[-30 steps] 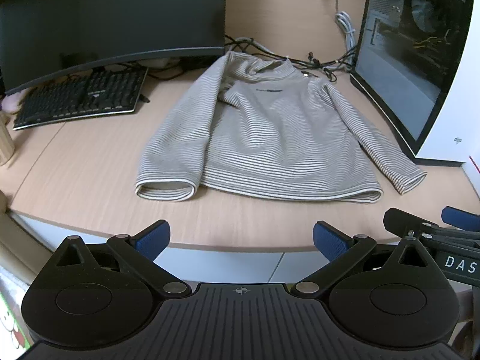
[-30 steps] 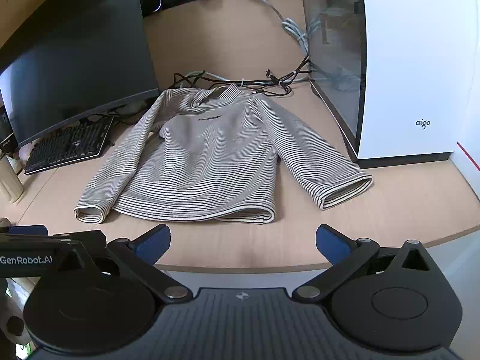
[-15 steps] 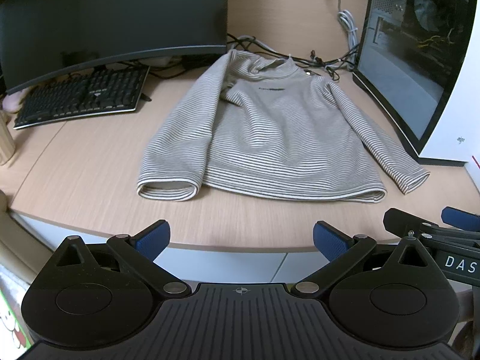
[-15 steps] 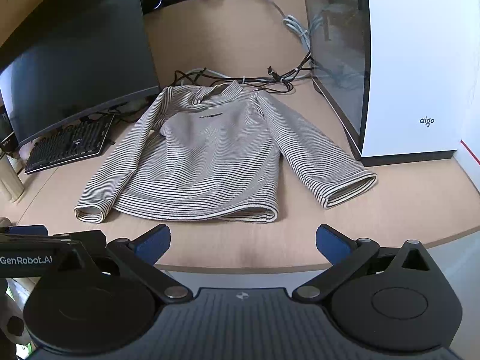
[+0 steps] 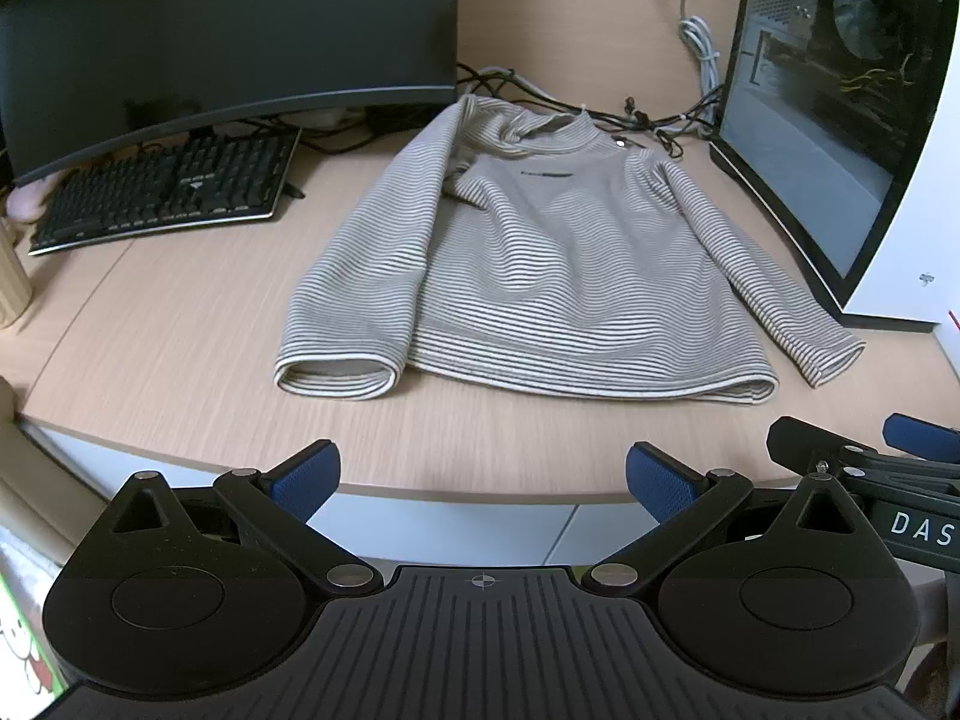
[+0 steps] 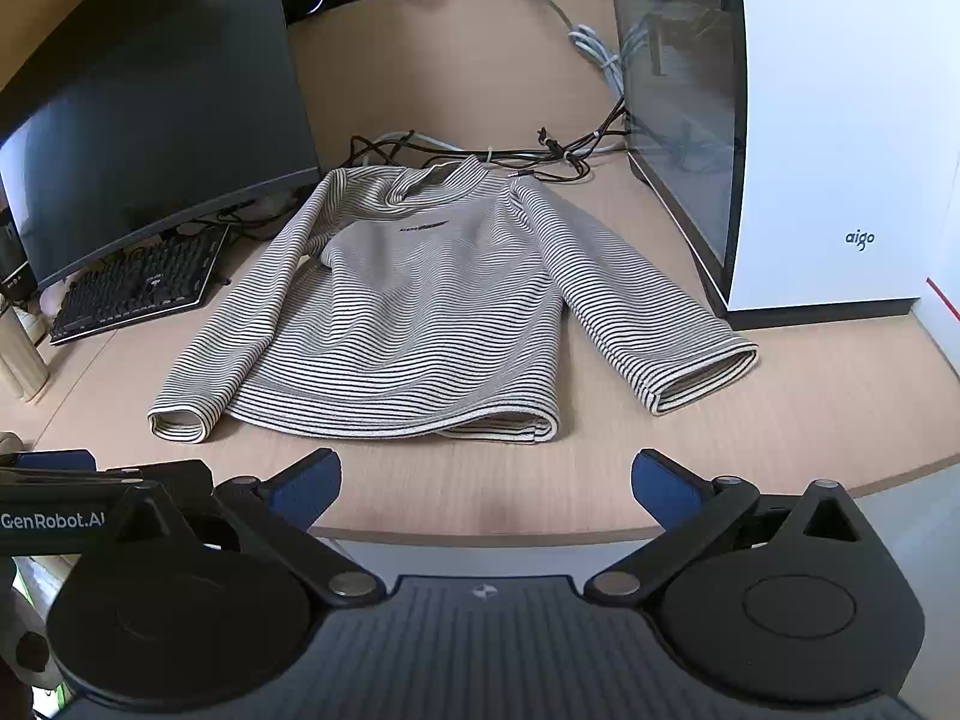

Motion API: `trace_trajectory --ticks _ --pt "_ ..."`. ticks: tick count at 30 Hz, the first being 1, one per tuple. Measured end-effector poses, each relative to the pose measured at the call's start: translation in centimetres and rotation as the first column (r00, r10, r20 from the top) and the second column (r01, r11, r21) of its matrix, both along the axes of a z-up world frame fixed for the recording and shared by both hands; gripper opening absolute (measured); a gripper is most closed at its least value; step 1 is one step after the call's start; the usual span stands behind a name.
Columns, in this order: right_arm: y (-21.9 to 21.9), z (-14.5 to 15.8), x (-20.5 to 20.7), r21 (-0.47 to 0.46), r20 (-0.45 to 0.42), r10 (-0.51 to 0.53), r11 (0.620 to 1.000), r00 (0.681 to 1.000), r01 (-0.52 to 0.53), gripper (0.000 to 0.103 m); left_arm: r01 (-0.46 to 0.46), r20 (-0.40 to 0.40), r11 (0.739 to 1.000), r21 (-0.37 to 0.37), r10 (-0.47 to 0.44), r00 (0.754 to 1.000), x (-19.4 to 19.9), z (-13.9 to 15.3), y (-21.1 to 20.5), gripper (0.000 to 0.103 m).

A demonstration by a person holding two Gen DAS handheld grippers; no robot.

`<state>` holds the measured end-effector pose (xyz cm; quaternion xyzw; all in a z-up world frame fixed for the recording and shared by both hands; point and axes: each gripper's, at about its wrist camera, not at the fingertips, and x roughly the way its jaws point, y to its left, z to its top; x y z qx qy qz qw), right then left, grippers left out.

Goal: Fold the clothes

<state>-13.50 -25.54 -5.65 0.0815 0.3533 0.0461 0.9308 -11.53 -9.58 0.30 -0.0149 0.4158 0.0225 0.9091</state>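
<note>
A grey striped long-sleeve shirt (image 5: pixel 540 264) lies flat and face up on the wooden desk (image 5: pixel 180 324), collar at the far side, hem toward me. Its left sleeve cuff (image 5: pixel 336 375) and right sleeve cuff (image 5: pixel 834 360) lie near the front. The shirt also shows in the right wrist view (image 6: pixel 414 312). My left gripper (image 5: pixel 483 477) is open and empty, held just off the desk's front edge. My right gripper (image 6: pixel 486 480) is open and empty, also before the front edge, to the right of the left one.
A dark monitor (image 5: pixel 228 30) and a black keyboard (image 5: pixel 162 192) stand at the back left. A white computer case (image 6: pixel 810 120) with a glass side stands at the right. Cables (image 6: pixel 540 150) lie behind the collar. The right gripper's side shows in the left wrist view (image 5: pixel 870 468).
Both grippers have drifted slightly closer to the desk, so the shirt looks a little lower and larger. Both stay open. The shirt has not moved.
</note>
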Motion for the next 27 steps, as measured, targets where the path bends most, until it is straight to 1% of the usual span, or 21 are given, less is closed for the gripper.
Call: trace_trajectory --ticks 19,24,27 --pt "-0.2 -0.5 0.9 0.011 -0.021 0.007 1.0 1.0 -0.006 0.103 -0.004 -0.021 1.0 0.002 0.004 1.0 0.7 -0.6 -0.4 0.103" --pt "-0.3 -0.9 1.4 0.018 -0.036 0.006 1.0 0.999 -0.006 0.103 -0.002 -0.037 1.0 -0.005 0.001 0.999 1.3 -1.0 -0.3 0.103" --pt "-0.3 -1.3 1.9 0.024 -0.055 0.006 1.0 0.998 -0.005 0.103 -0.001 -0.061 1.0 -0.023 -0.001 0.998 2.1 -1.6 0.2 0.103"
